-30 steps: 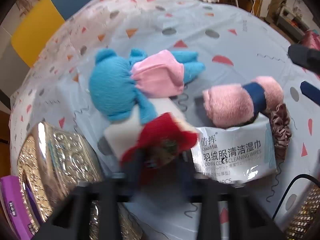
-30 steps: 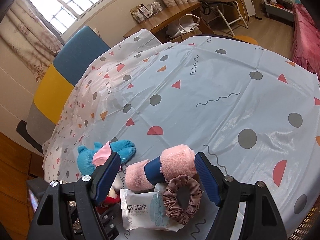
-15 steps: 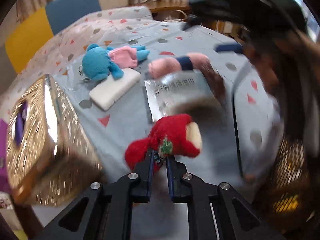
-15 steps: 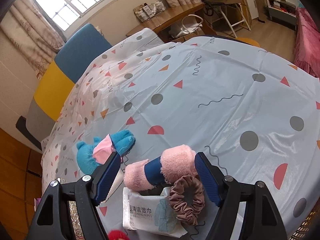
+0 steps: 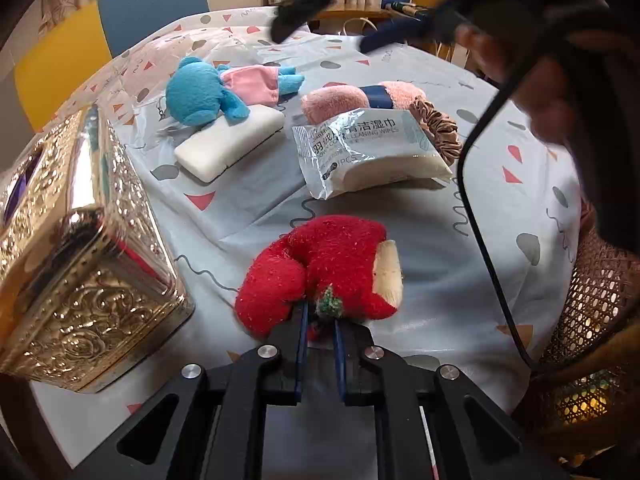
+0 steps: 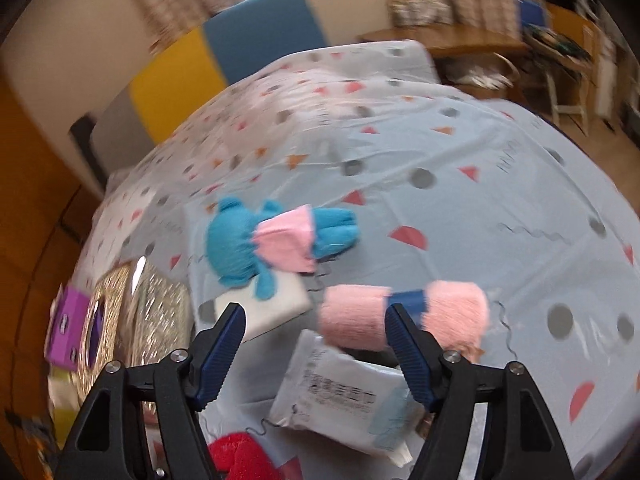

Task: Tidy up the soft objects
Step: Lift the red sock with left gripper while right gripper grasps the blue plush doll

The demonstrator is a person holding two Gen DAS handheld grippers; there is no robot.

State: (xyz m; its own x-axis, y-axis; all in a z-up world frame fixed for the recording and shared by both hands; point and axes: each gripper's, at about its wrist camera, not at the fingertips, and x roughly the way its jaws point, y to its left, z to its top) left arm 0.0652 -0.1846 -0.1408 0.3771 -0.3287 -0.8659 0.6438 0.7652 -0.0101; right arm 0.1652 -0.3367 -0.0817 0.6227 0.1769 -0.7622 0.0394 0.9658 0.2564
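Note:
A red plush toy (image 5: 320,268) lies on the patterned tablecloth (image 5: 440,288) near the front edge, and my left gripper (image 5: 320,320) is shut on its lower edge. Farther back lie a blue plush in a pink dress (image 5: 208,88), a white foam pad (image 5: 228,140), a wet-wipes pack (image 5: 368,152), a rolled pink towel with a navy band (image 5: 340,100) and a brown scrunchie (image 5: 436,128). My right gripper (image 6: 314,320) hovers above the pile with its jaws closing. Nothing is pressed between them. The pink towel (image 6: 356,320) shows behind the gap.
An ornate gold box (image 5: 80,240) stands at the left, with a purple box (image 6: 66,328) beyond it. A black cable (image 5: 480,220) crosses the cloth on the right beside a wicker chair (image 5: 592,320). A person's hand (image 5: 520,60) holds the right gripper above the table.
My left gripper has drawn the red plush back from the pile toward the table's front edge. The right gripper has rolled and swung left, and its view is now tilted and blurred.

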